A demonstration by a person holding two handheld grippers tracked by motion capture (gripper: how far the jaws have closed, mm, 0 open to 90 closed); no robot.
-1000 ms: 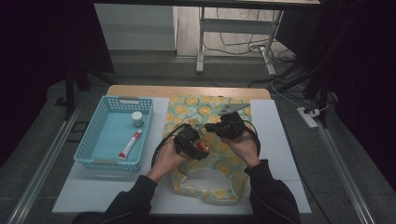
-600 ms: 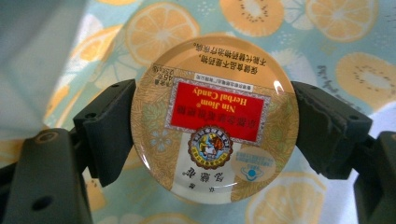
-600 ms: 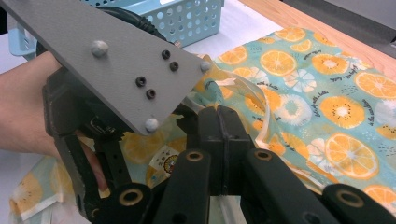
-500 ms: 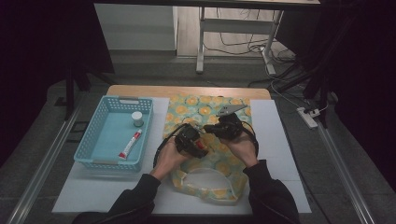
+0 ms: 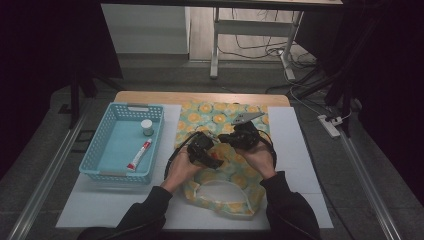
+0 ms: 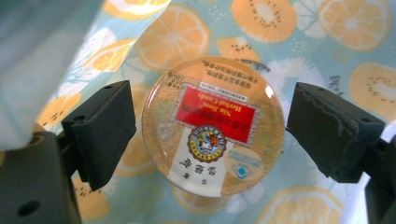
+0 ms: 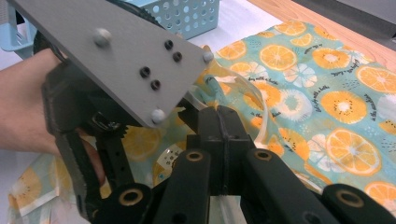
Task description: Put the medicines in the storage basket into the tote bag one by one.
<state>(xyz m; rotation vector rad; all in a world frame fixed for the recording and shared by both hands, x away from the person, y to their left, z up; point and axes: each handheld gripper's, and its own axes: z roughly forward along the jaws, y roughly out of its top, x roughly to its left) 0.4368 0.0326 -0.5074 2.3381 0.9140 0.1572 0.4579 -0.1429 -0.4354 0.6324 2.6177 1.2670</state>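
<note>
Teal fabric bag with orange-slice print [image 5: 220, 150] lies flat mid-table, right gripper [image 7: 223, 135] clenched on its clear plastic edge strip [image 7: 261, 116]. Round clear-lidded candy tin with red label [image 6: 212, 123] sits on the bag's fabric. Left gripper [image 6: 212, 130] straddles it, jaws just been opening, pads clear of the tin.

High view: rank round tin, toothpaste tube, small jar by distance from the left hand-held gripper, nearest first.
From the left hand-held gripper:
1. Round tin, between its open jaws, on the orange-print bag; the jaws have just been opening.
2. Toothpaste tube, to the left, in the blue basket.
3. Small jar, at the basket's far end, slightly farther than the tube.
</note>
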